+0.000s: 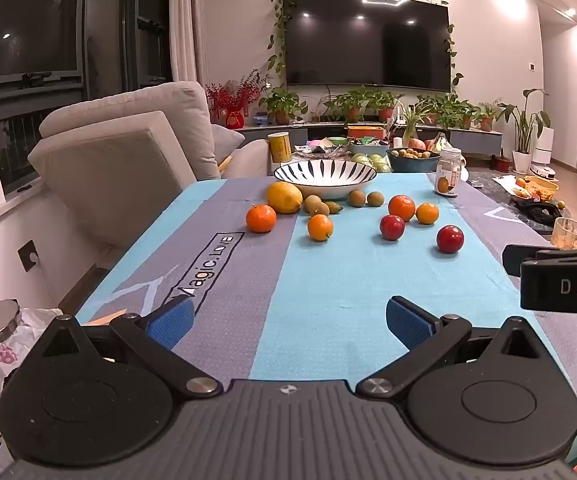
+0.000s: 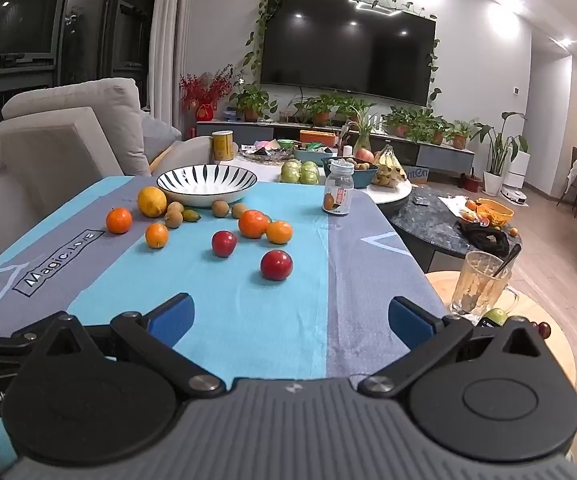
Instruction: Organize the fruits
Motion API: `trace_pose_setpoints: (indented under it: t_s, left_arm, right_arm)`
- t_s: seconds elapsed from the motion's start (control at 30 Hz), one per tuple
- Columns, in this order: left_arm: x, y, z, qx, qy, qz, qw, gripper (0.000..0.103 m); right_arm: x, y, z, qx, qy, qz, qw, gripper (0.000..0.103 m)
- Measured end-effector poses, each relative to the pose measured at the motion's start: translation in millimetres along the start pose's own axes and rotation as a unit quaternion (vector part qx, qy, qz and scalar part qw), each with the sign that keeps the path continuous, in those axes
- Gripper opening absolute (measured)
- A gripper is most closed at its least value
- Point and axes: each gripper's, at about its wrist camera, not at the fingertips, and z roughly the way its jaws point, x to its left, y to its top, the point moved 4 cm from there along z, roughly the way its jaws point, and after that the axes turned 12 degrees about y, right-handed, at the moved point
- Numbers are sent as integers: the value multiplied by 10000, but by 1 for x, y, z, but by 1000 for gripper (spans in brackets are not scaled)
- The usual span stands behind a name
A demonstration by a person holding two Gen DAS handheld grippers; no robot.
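Fruits (image 1: 320,227) lie loose across the middle of the blue cloth (image 1: 328,304), just near of the empty striped bowl (image 1: 325,178) likely meant for them, while the left gripper (image 1: 288,320) and right gripper (image 2: 290,318) hover spread wide and empty at the near edge.

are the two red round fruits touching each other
Apart. The right wrist view shows the nearer red round fruit and the farther red round fruit with a clear strip of blue tablecloth between them.

Loose fruits (image 1: 320,227) lie scattered before empty striped bowl (image 1: 325,178) — none inside
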Motion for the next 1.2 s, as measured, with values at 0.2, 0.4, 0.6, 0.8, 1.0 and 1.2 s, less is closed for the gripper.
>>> trace_pose_setpoints:
  t_s: [0.2,0.4,0.6,0.8,1.0,1.2]
  left_arm:
    - [0,0,0,1,0,-1,10000,103]
    - [0,0,2,3,6,-36,10000,103]
    - [0,2,3,17,-4,-44,10000,103]
    - [1,3,3,18,0,-55,10000,103]
    - [5,4,1,8,16,-118,9999,103]
    - [6,4,1,18,14,-132,9999,103]
  right_arm:
    - [1,-1,1,9,3,0,10000,62]
    - [0,-1,2,21,-4,-1,10000,62]
    - [-1,-2,2,24,2,-1,10000,62]
    - [0,-1,2,27,10,-25,10000,62]
    - [-1,-3,2,35,3,-13,10000,62]
    - [-2,-3,3,41,6,-5,10000,62]
